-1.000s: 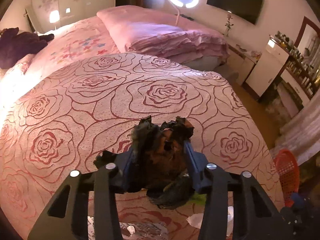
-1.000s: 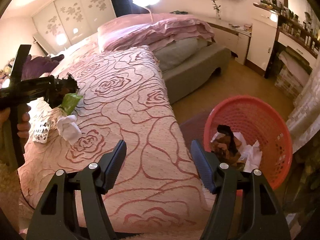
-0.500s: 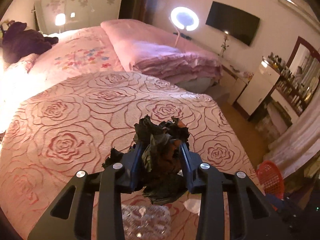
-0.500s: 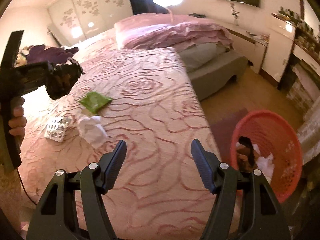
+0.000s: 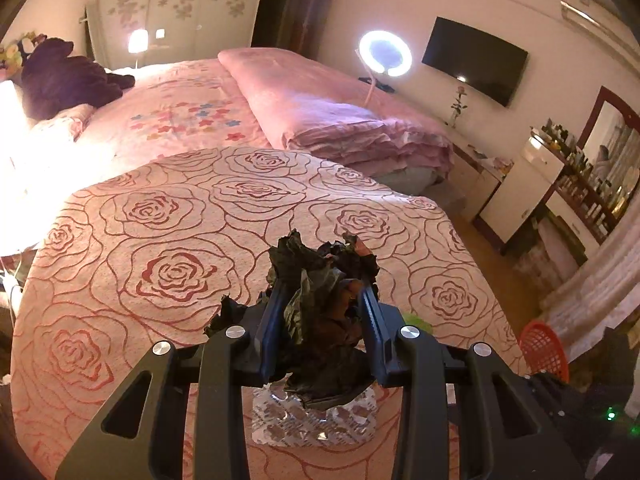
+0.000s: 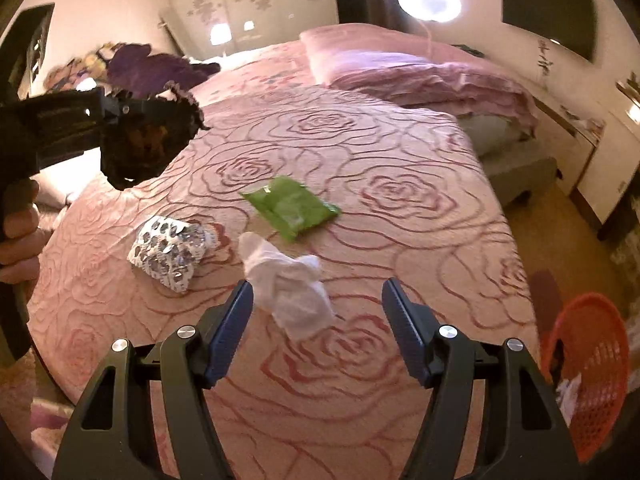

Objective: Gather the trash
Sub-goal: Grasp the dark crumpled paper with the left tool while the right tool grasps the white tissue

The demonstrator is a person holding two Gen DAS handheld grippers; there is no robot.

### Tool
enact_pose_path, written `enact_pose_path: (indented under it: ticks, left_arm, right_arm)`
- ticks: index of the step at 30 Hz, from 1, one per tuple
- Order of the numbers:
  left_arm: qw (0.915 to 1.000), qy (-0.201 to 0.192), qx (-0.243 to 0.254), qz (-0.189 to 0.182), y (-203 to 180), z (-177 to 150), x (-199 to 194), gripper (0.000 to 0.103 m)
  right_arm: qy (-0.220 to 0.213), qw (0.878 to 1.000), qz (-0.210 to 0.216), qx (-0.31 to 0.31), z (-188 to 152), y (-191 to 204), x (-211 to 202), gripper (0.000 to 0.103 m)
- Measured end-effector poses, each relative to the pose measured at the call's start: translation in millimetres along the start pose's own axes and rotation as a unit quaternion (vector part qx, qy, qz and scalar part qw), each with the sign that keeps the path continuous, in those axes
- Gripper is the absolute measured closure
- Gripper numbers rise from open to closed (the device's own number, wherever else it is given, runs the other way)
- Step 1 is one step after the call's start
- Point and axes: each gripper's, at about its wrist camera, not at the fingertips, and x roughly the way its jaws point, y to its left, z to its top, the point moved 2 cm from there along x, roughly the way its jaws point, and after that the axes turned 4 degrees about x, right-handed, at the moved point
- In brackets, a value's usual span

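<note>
My left gripper [image 5: 324, 300] is shut on a crumpled dark wrapper [image 5: 324, 320] and holds it well above the bed; it shows in the right wrist view [image 6: 160, 132] at upper left. My right gripper [image 6: 318, 300] is open and empty, just above a crumpled white tissue [image 6: 292, 288]. A silver blister pack [image 6: 170, 252] lies left of the tissue and also shows under the wrapper in the left wrist view [image 5: 316, 420]. A green packet [image 6: 292, 206] lies beyond the tissue. The red basket [image 6: 592, 376] stands on the floor at the right, with trash inside.
The bed with a rose-patterned cover [image 6: 400, 200] fills both views. A folded pink quilt [image 5: 340, 120] and a dark plush toy [image 5: 64, 76] lie at the far end. White cabinets [image 5: 520, 200] and a ring light [image 5: 384, 54] stand to the right. The basket [image 5: 544, 344] shows past the bed corner.
My left gripper has risen and drawn back with the wrapper. My right gripper has swung left from the basket to above the tissue on the bed.
</note>
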Motion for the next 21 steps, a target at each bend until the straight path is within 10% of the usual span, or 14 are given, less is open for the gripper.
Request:
enact_pose_path:
  ticks: [21]
  left_arm:
    - [1.0, 0.0, 0.002, 0.0, 1.6, -6.3, -4.7, 0.07]
  right_arm:
    - [0.009, 1.0, 0.015, -0.025, 1.8, 19.6, 19.6, 0.064]
